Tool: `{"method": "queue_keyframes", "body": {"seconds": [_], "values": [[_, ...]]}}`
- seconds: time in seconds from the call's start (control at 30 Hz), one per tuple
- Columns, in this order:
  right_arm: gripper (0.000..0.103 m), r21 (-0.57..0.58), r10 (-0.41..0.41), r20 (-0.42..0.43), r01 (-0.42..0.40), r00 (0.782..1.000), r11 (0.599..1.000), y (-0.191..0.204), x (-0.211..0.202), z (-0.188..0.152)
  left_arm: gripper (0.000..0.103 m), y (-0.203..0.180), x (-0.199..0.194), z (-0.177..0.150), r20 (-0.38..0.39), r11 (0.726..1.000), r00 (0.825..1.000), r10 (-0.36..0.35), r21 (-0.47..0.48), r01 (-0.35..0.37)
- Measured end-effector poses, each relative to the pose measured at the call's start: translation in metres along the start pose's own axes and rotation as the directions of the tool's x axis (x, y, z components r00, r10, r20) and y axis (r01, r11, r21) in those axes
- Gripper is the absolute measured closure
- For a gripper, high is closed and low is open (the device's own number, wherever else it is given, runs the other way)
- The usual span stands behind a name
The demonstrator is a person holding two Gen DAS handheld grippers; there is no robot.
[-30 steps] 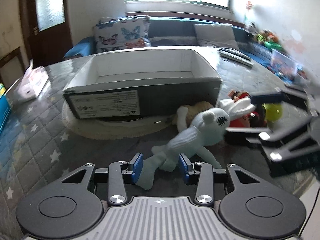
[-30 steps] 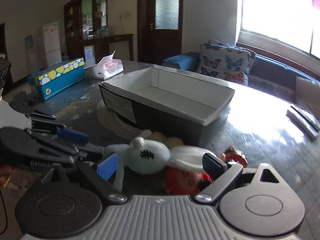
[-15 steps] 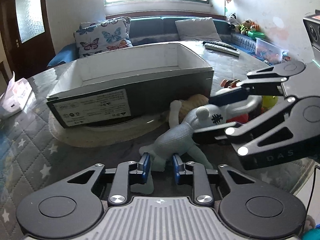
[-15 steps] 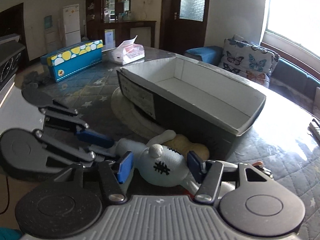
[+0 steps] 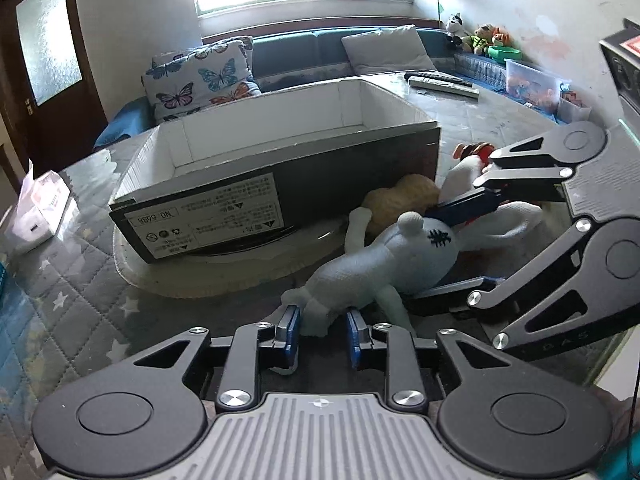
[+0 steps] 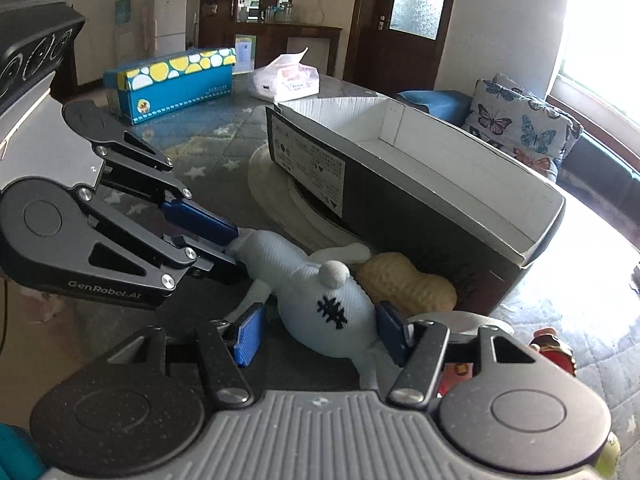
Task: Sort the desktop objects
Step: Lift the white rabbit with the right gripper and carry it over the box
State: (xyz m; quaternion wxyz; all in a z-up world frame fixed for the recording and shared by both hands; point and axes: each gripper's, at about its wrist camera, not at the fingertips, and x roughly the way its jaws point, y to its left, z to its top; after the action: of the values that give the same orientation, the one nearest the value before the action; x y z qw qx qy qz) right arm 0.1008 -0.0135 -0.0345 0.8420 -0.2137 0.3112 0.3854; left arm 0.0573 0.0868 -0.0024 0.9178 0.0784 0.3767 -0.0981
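A pale blue plush rabbit lies on the table in front of an open dark cardboard box. My left gripper is shut on the rabbit's legs. My right gripper straddles the rabbit's head, its jaws close around it but with a gap on the left side. In the left wrist view the right gripper reaches in from the right. A tan peanut-shaped plush lies against the box, beside the rabbit. A red toy figure sits at the right.
The box stands on a round cream mat. A tissue pack and a blue-yellow carton are on the far side of the table. Remote controls lie beyond the box. A sofa with butterfly cushions is behind.
Both grippers moved in on the rabbit. The left gripper closed on its legs. The right gripper shifted from the red toy to the rabbit's head and narrowed.
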Motion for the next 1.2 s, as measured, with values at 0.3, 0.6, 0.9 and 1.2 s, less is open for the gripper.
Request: {"method": "queue_keyframes", "body": {"seconds": [0.3,0.6,0.9,1.2], "values": [[0.057,0.015,-0.004,0.047,0.004,0.999,1.0,0.002,-0.013,0.006,0.09,0.013,-0.02,0.002,0.055,0.997,0.998,-0.024,-0.069,0.028],[0.057,0.023,-0.031,0.192,0.027,0.981,0.999,-0.022,-0.047,0.047,0.09,0.034,-0.058,0.051,0.219,0.994,0.976,-0.005,-0.105,0.029],[0.057,0.019,-0.079,0.209,0.076,0.975,0.997,-0.07,-0.017,0.095,0.09,0.061,-0.02,0.112,0.231,0.994,0.973,0.027,-0.106,-0.003],[0.057,0.057,-0.035,0.113,0.029,0.993,0.998,-0.108,0.048,0.117,0.09,0.094,0.048,0.136,0.107,0.989,0.994,0.027,-0.147,-0.011]]}}
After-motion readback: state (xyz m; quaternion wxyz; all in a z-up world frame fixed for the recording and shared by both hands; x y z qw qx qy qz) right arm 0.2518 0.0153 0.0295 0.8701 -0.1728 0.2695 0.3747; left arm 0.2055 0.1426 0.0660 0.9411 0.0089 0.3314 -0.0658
